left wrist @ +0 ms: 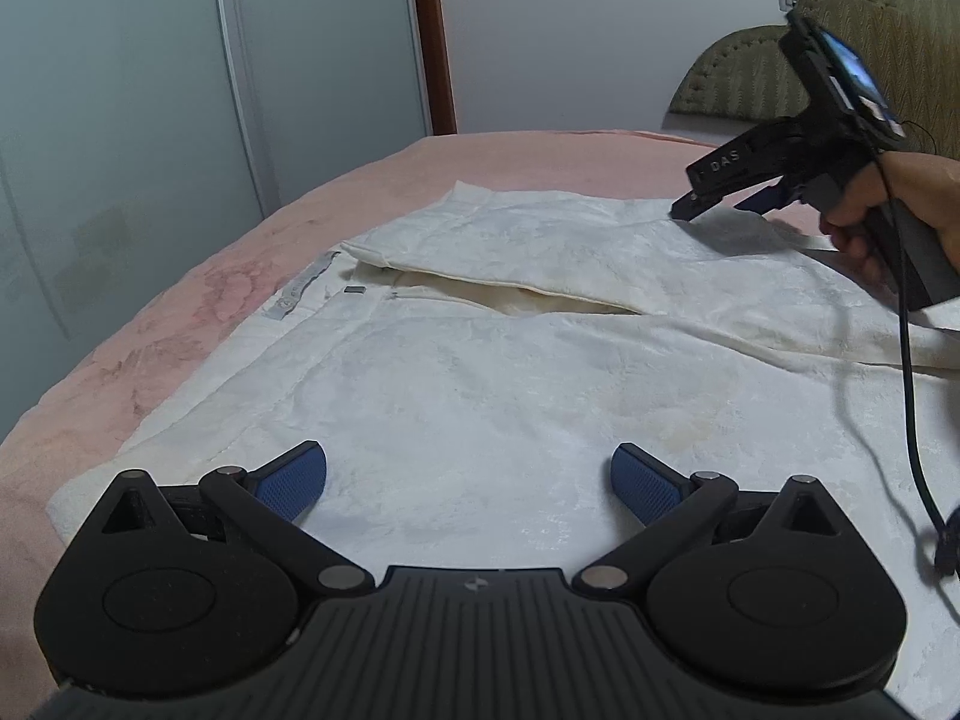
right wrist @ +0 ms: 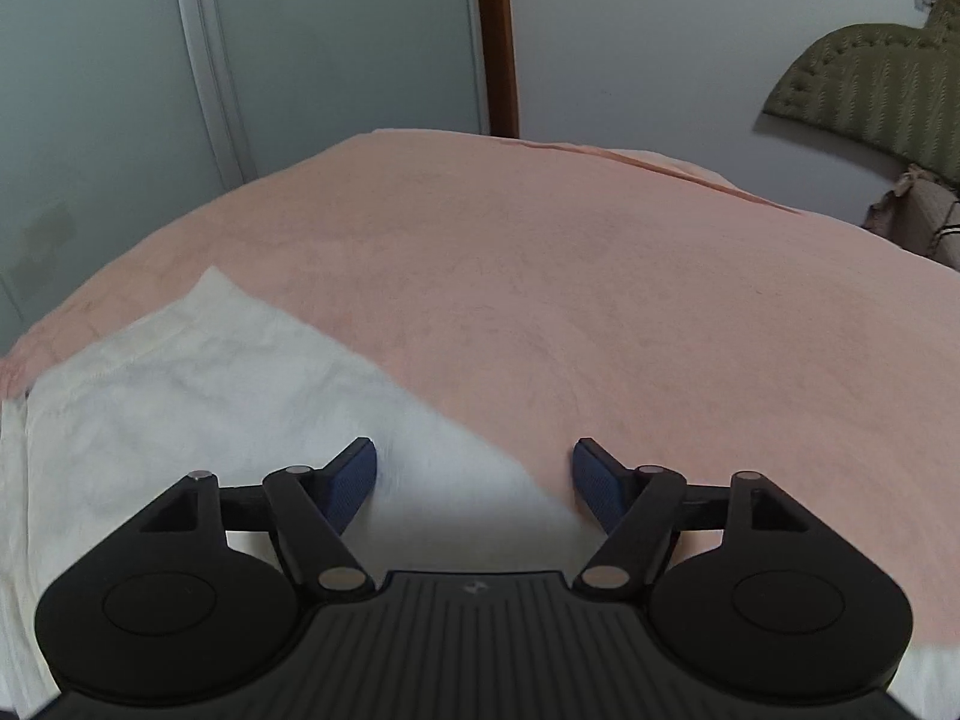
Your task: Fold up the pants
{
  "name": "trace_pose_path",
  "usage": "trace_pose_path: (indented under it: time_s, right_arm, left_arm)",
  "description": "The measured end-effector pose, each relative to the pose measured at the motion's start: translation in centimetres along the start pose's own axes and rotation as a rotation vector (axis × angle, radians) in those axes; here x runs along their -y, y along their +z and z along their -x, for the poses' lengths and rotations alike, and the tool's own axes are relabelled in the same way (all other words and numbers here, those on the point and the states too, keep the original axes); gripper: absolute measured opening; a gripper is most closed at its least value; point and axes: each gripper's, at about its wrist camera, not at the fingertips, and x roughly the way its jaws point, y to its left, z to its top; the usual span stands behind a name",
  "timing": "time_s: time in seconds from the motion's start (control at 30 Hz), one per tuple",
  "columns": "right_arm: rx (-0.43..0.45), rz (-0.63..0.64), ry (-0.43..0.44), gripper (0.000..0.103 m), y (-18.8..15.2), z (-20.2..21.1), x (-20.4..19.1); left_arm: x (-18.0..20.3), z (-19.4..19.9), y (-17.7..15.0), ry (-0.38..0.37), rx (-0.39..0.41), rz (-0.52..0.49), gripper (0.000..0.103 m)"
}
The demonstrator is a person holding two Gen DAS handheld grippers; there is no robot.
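White pants (left wrist: pixel 480 372) lie spread on the pink bed, one leg folded over at the far side, the grey waistband label at the left. My left gripper (left wrist: pixel 469 480) is open and empty, hovering low over the near part of the pants. My right gripper (right wrist: pixel 474 474) is open and empty above the far edge of the pants (right wrist: pixel 198 396), where white cloth meets pink blanket. In the left wrist view the right gripper (left wrist: pixel 684 209) shows at the upper right, held by a hand, its tip close over the far leg.
The pink blanket (right wrist: pixel 600 312) covers the bed beyond the pants. A padded olive headboard (right wrist: pixel 870 90) stands at the right. Sliding wardrobe doors (left wrist: pixel 150 120) and a white wall stand behind the bed. A black cable (left wrist: pixel 912 408) hangs from the right gripper.
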Motion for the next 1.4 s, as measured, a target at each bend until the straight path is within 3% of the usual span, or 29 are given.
trace_pose_path:
  time_s: [0.1,0.17,0.27,0.37,0.53,0.67,0.77,0.87,0.97,1.03,1.1,1.13,1.17,1.2,1.23,1.33,1.4]
  right_arm:
    - [-0.018,0.05,0.024,0.073,0.4,-0.7,0.1]
    - [-0.013,0.114,0.049,0.039,0.1,-0.1,-0.7]
    - [0.01,0.189,0.027,0.02,-0.9,1.2,-2.1]
    - [0.07,0.33,-0.06,0.016,-2.1,3.3,-5.3]
    - [0.202,0.611,-0.141,0.014,-5.6,10.3,-11.8]
    - [0.248,0.753,-0.109,0.009,-11.0,16.4,-15.8]
    - [0.247,0.801,-0.053,0.005,-15.0,18.9,-18.3]
    - [0.234,0.82,-0.025,0.005,-18.0,19.3,-20.1]
    - [0.234,0.799,-0.053,0.005,-19.0,18.5,-20.2]
    - [0.327,0.763,-0.132,0.006,-18.7,18.6,-20.2]
    - [0.348,0.72,-0.179,0.015,-17.2,18.5,-19.5]
    - [0.341,0.695,-0.178,0.031,-16.5,18.2,-19.2]
    - [0.339,0.665,-0.157,0.057,-15.8,17.8,-18.9]
    - [0.332,0.646,-0.128,0.072,-15.5,17.4,-18.8]
    - [0.326,0.643,-0.103,0.079,-15.5,16.9,-18.8]
    - [0.279,0.665,-0.141,0.078,-16.1,15.1,-19.7]
    - [0.245,0.648,-0.152,0.07,-15.7,13.7,-19.5]
  left_arm:
    - [0.0,0.0,0.0,-0.001,0.0,-0.002,0.103]
    - [0.0,0.0,0.0,0.0,0.0,-0.002,0.103]
    - [-0.2,0.1,0.0,-0.007,0.001,0.006,0.103]
    - [-1.1,0.3,0.1,-0.03,0.01,0.059,0.102]
    - [-5.3,2.2,0.8,-0.066,0.093,0.29,0.101]
    - [-9.1,4.2,1.1,-0.233,0.174,0.508,0.102]
    - [-10.7,4.1,1.4,-0.37,0.148,0.637,0.102]
    - [-10.9,3.2,1.7,-0.437,0.1,0.691,0.102]
    - [-10.8,1.7,1.8,-0.427,0.06,0.688,0.102]
    - [-10.9,1.0,2.2,-0.402,0.033,0.683,0.101]
    - [-11.2,0.4,2.5,-0.402,0.038,0.708,0.102]
    - [-11.2,0.1,2.7,-0.405,0.029,0.724,0.102]
    - [-11.4,-0.5,3.0,-0.414,0.014,0.745,0.102]
    - [-11.4,-1.2,3.4,-0.429,-0.001,0.758,0.102]
    - [-11.4,-1.8,3.7,-0.441,-0.018,0.765,0.102]
    - [-12.0,-4.3,4.5,-0.463,-0.098,0.826,0.102]
    - [-12.4,-6.0,4.8,-0.497,-0.141,0.881,0.102]
